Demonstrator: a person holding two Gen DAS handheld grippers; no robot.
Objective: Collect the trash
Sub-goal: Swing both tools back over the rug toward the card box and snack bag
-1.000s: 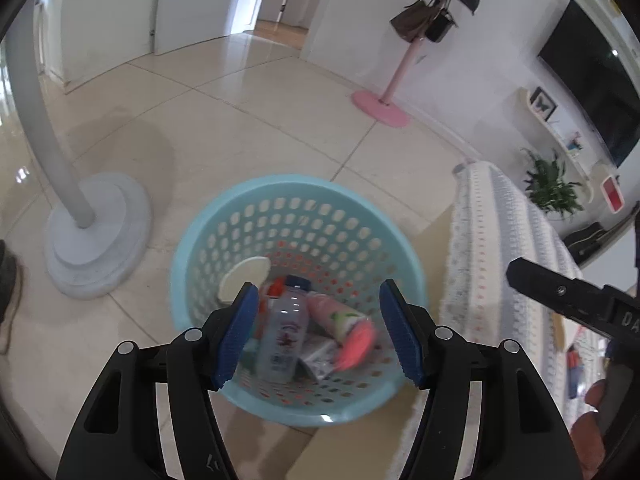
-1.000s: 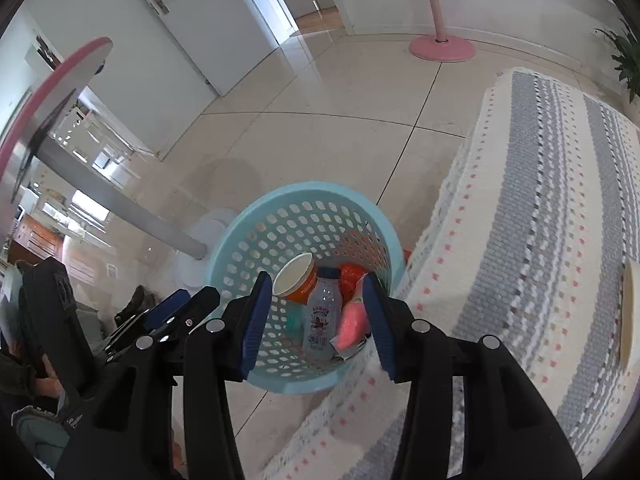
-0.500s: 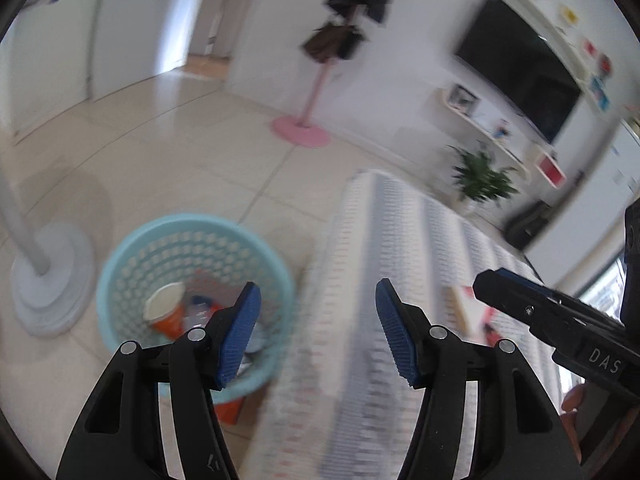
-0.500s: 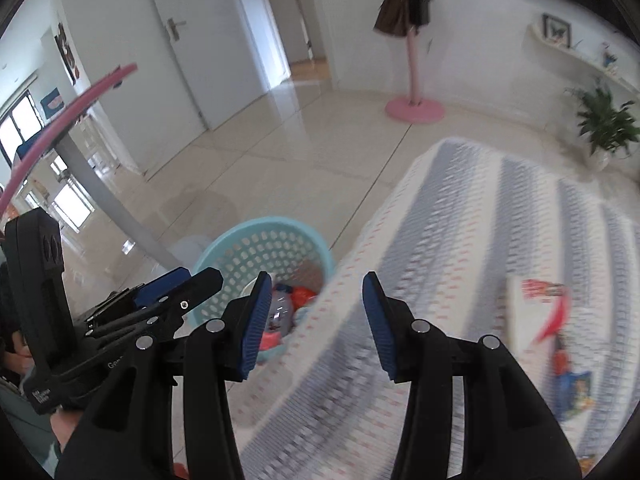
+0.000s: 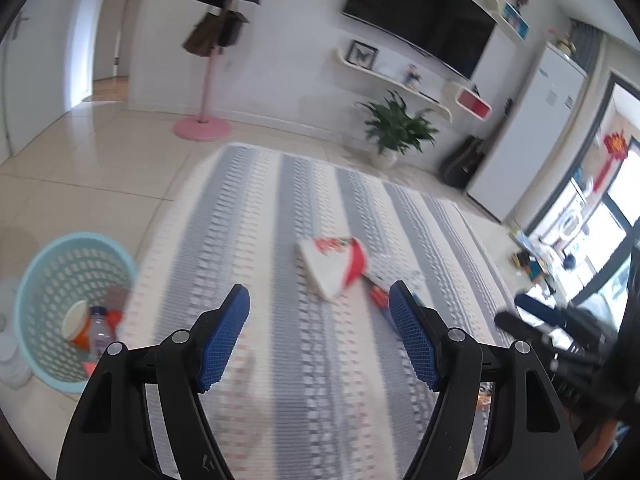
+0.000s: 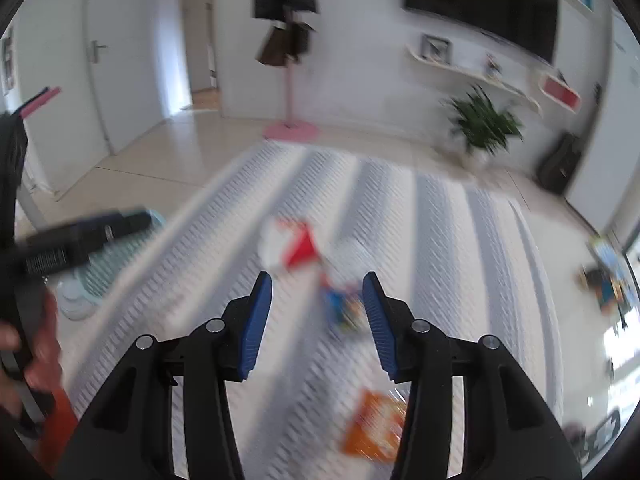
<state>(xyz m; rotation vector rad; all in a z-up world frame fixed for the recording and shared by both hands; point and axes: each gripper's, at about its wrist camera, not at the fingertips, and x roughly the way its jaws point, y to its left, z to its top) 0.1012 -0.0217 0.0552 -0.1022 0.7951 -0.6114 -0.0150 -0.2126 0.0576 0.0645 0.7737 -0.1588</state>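
Note:
A light blue perforated basket (image 5: 36, 268) stands on the floor at the table's left edge, holding a bottle (image 5: 100, 330), a cup and other trash. On the striped tablecloth (image 5: 280, 240) lie a white and red wrapper (image 5: 332, 266), a small blue and red packet (image 6: 340, 308) and an orange packet (image 6: 374, 426). My left gripper (image 5: 320, 316) is open and empty above the cloth, short of the wrapper. My right gripper (image 6: 318, 300) is open and empty, with the blue packet seen between its fingers. Both views are blurred by motion.
A pink coat stand (image 5: 204, 120) and a potted plant (image 5: 396, 128) stand on the tiled floor beyond the table. A TV (image 5: 420, 12) and shelves line the far wall. The other gripper shows at each view's edge, right (image 5: 560, 320) and left (image 6: 72, 244).
Both grippers have swung right, away from above the basket and over the striped table. The basket has slid to the left edge of both views. The trash on the cloth has come into sight.

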